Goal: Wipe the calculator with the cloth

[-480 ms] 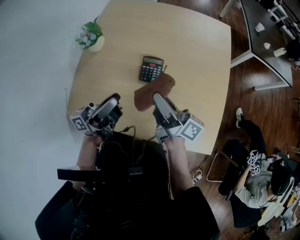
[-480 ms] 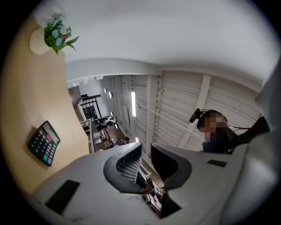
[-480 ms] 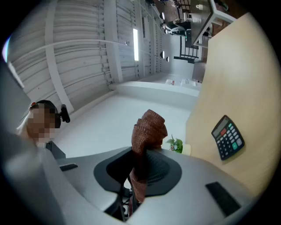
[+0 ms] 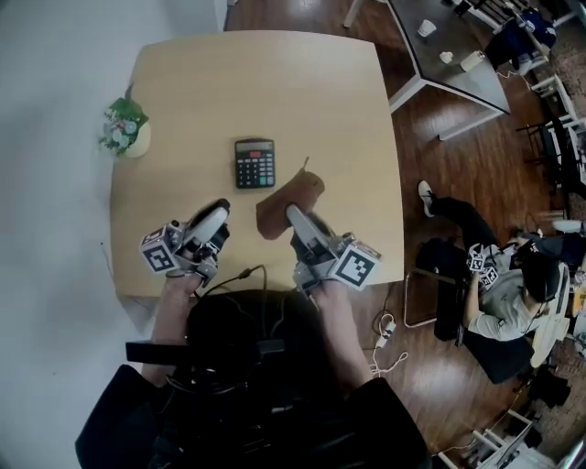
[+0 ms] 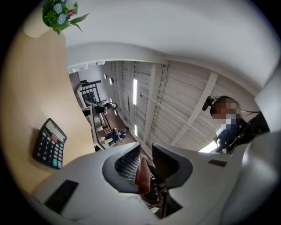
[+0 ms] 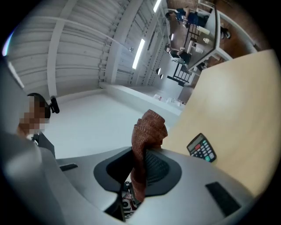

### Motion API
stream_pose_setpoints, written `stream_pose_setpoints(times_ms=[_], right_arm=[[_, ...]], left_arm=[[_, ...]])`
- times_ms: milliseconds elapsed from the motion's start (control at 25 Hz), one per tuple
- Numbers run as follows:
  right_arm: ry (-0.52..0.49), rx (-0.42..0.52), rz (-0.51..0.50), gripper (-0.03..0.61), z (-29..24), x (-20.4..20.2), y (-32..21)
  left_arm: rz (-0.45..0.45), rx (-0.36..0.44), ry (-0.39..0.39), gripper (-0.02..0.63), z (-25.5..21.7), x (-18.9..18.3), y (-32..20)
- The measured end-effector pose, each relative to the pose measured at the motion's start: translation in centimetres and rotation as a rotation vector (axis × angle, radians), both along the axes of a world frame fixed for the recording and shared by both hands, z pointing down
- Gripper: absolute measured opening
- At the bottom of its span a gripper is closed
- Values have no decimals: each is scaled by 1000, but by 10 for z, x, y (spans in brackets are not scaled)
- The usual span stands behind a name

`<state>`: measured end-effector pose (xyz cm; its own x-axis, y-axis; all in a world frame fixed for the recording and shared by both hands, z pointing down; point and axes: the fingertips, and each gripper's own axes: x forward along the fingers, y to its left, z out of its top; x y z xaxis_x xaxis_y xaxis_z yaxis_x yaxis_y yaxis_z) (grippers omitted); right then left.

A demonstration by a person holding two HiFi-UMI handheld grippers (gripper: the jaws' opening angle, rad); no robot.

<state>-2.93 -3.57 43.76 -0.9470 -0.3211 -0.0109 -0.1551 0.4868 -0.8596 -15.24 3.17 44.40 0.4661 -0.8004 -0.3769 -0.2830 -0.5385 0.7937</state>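
Note:
A black calculator (image 4: 255,163) lies flat on the round wooden table (image 4: 320,92); it also shows as the calculator (image 5: 49,144) and the calculator (image 6: 202,148). My right gripper (image 4: 295,213) is shut on a brown cloth (image 4: 288,200), which hangs just right of and nearer than the calculator, apart from it. In the right gripper view the cloth (image 6: 149,127) stands pinched between the jaws of the right gripper (image 6: 139,165). My left gripper (image 4: 218,212) hovers near the table's front left; its jaws (image 5: 147,162) stand a narrow gap apart with nothing gripped.
A small pot of flowers (image 4: 125,131) stands at the table's left edge, and the flowers (image 5: 59,11) show in the left gripper view. A white wall runs along the left. A seated person (image 4: 499,302) and a dark desk (image 4: 439,41) are to the right on the wood floor.
The head view has swung, so the table and calculator sit lower and further left in the picture. The right gripper still holds the cloth near the calculator. The left gripper keeps its place.

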Motion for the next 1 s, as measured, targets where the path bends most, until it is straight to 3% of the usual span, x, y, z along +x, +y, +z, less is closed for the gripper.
stream_pose_setpoints(times_ms=[160, 320, 480, 760, 1000], right_arm=[[170, 43, 37, 61, 18, -3, 19], [312, 46, 52, 61, 36, 13, 39], [392, 81, 36, 61, 37, 15, 46], [546, 198, -119, 61, 75, 7, 9], [651, 287, -278, 61, 96, -31, -9]], left_arm=[[60, -78, -115, 95, 48, 3, -6], [133, -201, -123, 95, 115, 27, -10], [133, -308, -167, 123, 162, 31, -14], [117, -396, -173, 147, 216, 49, -70], [204, -522, -96, 137, 227, 44, -63]])
